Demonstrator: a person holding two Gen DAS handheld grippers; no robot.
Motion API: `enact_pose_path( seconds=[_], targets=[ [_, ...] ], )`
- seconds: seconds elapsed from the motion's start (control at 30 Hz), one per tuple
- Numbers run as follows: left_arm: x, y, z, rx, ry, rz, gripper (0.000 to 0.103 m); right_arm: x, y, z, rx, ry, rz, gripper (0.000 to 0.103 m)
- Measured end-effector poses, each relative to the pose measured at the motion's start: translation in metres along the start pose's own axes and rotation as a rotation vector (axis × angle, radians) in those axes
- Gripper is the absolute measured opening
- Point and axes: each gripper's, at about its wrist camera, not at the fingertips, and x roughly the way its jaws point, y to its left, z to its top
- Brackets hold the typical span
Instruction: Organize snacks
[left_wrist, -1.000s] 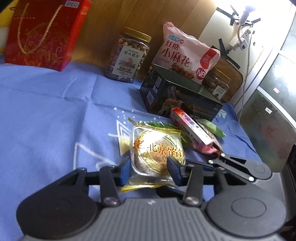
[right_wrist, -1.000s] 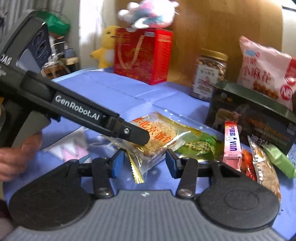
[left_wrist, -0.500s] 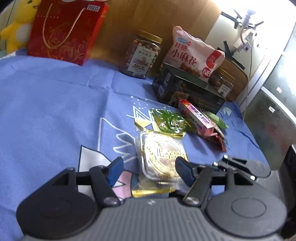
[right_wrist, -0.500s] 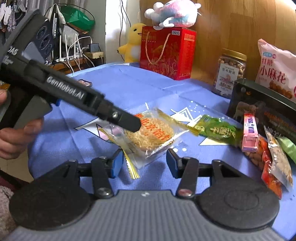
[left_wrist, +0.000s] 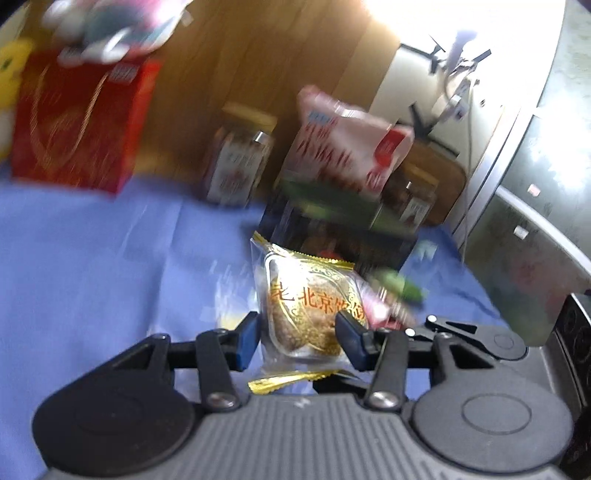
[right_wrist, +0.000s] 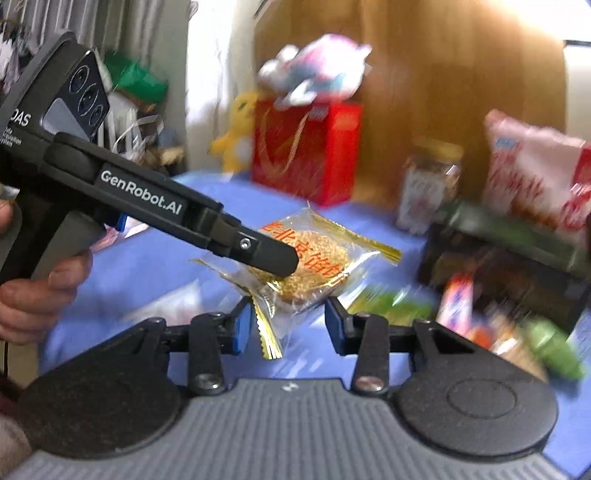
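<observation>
Left gripper (left_wrist: 299, 336) is clamped on the pastry packet (left_wrist: 306, 306). Its jaws have just been closing, and the pads now sit on the packet's two long sides at the near half. Right gripper (right_wrist: 288, 328) has also just been closing, but it isn't pressing anything. The packet's near corner and gold seam hang between its pads with a clear gap on one side, so I read it as not gripping.

Key relation: the packet's long axis runs straight out from the left claw, one gold seam towards the camera and one away. In the right wrist view the same axis runs diagonally, from near-left to far-right. The left hand has it and the right is just beside its near end.

Packet: clear wrapper, gold serrated end seams, round sesame-crusted cake in a tray, red characters across the front. It looks held clear of the blue cloth (left_wrist: 92, 258), tilted up.

Beyond it are the dark box (left_wrist: 295, 225) and the loose green packet (left_wrist: 402, 288). Further back are the pink bag (left_wrist: 351, 147), jar (left_wrist: 240, 158) and red gift bag (left_wrist: 77, 122). The background is motion-blurred.
</observation>
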Motion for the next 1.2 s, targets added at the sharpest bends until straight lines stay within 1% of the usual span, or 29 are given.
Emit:
enact_pose_path(
  seconds=[0.17,0.33,0.47,0.53,0.63,0.73,0.77,0.83,0.9,0.93,1.0,1.07,1.13,1.2],
  targets=[
    [0.039,-0.025,0.048,0.054,-0.032,-0.031,0.045,-0.001,-0.041,0.022,0.015,-0.065,-0.101,0.045],
    [0.098,-0.047,0.087,0.091,-0.033,-0.072,0.045,0.006,-0.094,0.035,0.075,-0.078,-0.208,0.045],
    [0.138,-0.059,0.102,0.124,-0.029,-0.083,0.045,0.019,-0.133,0.036,0.142,-0.071,-0.267,0.044],
    [0.158,-0.062,0.107,0.136,-0.019,-0.076,0.045,0.027,-0.145,0.034,0.164,-0.057,-0.287,0.045],
    [0.182,-0.059,0.111,0.129,0.007,-0.066,0.045,0.043,-0.165,0.029,0.202,-0.031,-0.3,0.045],
    [0.199,-0.051,0.112,0.106,0.031,-0.043,0.046,0.057,-0.175,0.025,0.217,-0.017,-0.303,0.045],
    [0.203,-0.048,0.112,0.099,0.036,-0.031,0.046,0.06,-0.176,0.024,0.225,-0.02,-0.301,0.046],
    [0.207,-0.045,0.109,0.102,0.038,-0.01,0.046,0.064,-0.177,0.023,0.231,-0.033,-0.298,0.05],
    [0.208,-0.046,0.107,0.129,0.036,0.024,0.05,0.065,-0.175,0.022,0.218,-0.047,-0.311,0.058],
    [0.208,-0.047,0.106,0.141,0.032,0.039,0.053,0.065,-0.175,0.022,0.209,-0.053,-0.322,0.06],
    [0.203,-0.05,0.105,0.156,0.015,0.056,0.055,0.063,-0.175,0.023,0.206,-0.058,-0.336,0.061],
    [0.191,-0.049,0.108,0.143,-0.01,0.039,0.056,0.057,-0.178,0.025,0.226,-0.064,-0.335,0.061],
    [0.172,-0.044,0.11,0.112,-0.038,0.007,0.056,0.044,-0.175,0.025,0.253,-0.086,-0.333,0.061],
    [0.148,-0.036,0.106,0.079,-0.06,-0.021,0.059,0.027,-0.17,0.021,0.294,-0.109,-0.307,0.061]
  ],
)
